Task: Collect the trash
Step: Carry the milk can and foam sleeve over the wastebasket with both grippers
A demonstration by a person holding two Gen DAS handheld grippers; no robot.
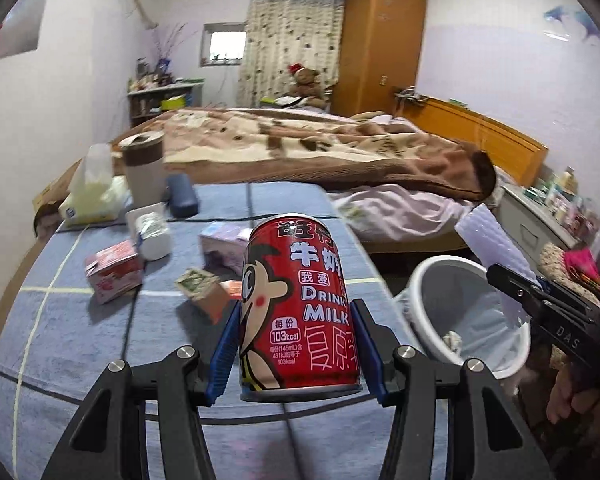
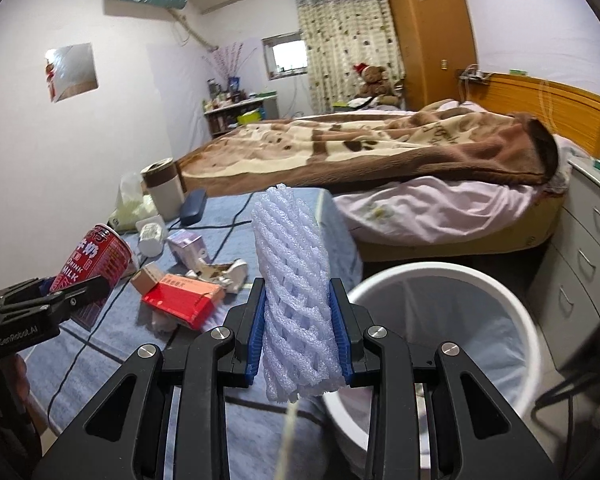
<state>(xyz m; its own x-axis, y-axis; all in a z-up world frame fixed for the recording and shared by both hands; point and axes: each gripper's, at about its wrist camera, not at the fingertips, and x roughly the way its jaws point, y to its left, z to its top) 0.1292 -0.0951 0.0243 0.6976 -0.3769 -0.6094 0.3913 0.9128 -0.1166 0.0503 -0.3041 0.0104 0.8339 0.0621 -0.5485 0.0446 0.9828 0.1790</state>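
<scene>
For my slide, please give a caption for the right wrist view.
Right gripper holds a foam fruit net beside the white bin.

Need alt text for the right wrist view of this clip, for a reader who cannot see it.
The right gripper holds a white foam fruit net upright between its blue pads, near a white lined bin at lower right. To the left, the left gripper holds a red milk can above a blue-covered table strewn with cartons; a bed lies behind.

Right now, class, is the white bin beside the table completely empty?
No. In the left wrist view, a small crumpled scrap already lies on the liner inside the white bin.
</scene>
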